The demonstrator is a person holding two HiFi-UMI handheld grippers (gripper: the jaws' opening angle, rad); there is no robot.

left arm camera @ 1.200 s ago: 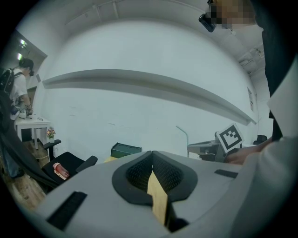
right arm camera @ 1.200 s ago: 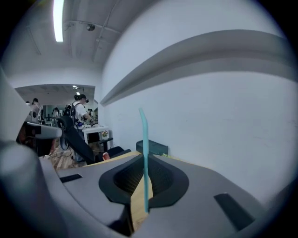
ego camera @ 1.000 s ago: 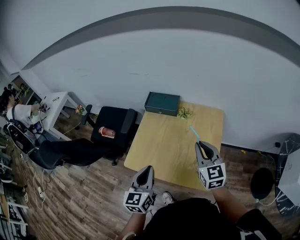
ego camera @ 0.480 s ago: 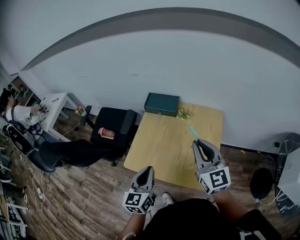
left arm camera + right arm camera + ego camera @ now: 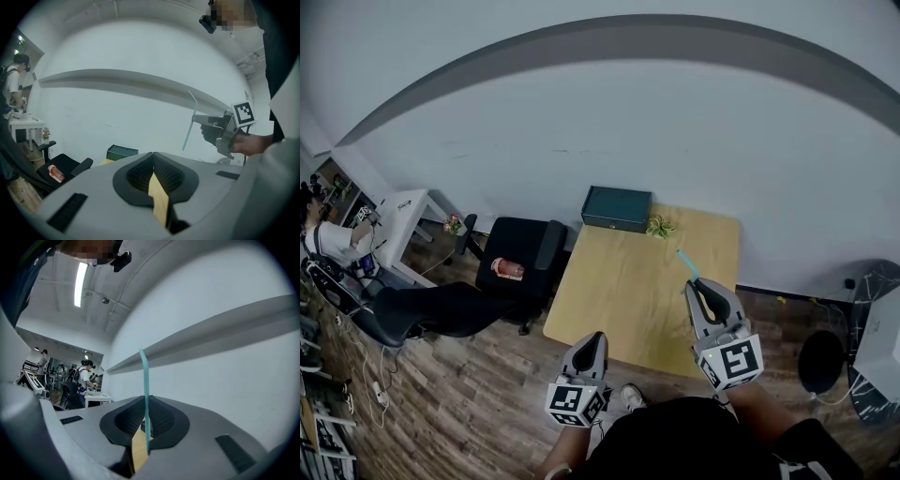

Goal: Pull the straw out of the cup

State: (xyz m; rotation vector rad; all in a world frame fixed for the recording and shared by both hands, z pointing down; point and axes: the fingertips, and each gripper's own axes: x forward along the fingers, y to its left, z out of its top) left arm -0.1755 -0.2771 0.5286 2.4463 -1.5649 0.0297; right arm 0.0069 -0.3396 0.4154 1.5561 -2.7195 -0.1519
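Straw (image 5: 145, 390): teal, near upright, in air above table's (image 5: 619, 291) near-right edge; no cup in view.
R gripper (image 5: 697, 284): jaws clamped on straw mid-length.
L gripper (image 5: 597, 337): jaws together, empty, off table's near edge.
Tip: hold firm grip, straw vertical; pull prob. done.

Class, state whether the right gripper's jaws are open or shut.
Shut on the teal straw: the right gripper pinches it, no gap showing between its jaws.
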